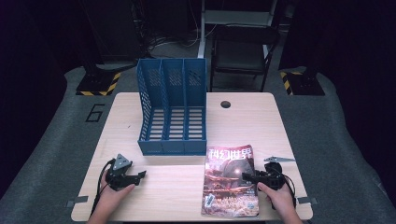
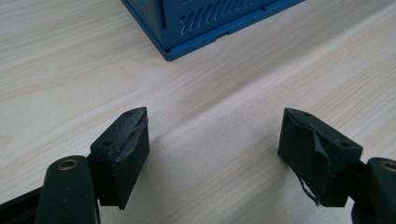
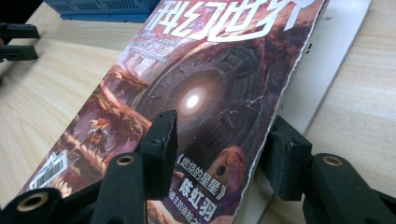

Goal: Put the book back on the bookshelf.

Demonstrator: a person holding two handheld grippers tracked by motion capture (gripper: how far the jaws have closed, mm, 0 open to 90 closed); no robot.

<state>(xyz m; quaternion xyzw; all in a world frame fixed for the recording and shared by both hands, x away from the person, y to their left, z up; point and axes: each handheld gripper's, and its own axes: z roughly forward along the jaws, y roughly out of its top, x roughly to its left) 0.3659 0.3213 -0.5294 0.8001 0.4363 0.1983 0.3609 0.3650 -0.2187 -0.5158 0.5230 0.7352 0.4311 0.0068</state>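
Observation:
A magazine [image 1: 231, 179] with a dark red science-fiction cover [image 3: 201, 93] lies on the wooden table [image 1: 168, 186] at the front right. My right gripper [image 1: 250, 176] is at its right edge. Its jaws stand apart, one fingertip [image 3: 161, 135] above the cover and the other below the raised cover edge, over a white inner page [image 3: 322, 60]. The pads do not press together. My left gripper [image 1: 140, 175] rests low over bare wood at the front left, open and empty [image 2: 215, 116], pointing toward the corner of a blue file rack [image 2: 205, 18].
The blue three-slot file rack [image 1: 173, 107] stands at the middle of the table, its open side toward the person. A round cable hole [image 1: 226, 104] is behind the magazine. A dark chair [image 1: 243, 51] stands beyond the far edge. The left gripper's jaws [image 3: 16, 42] show far off.

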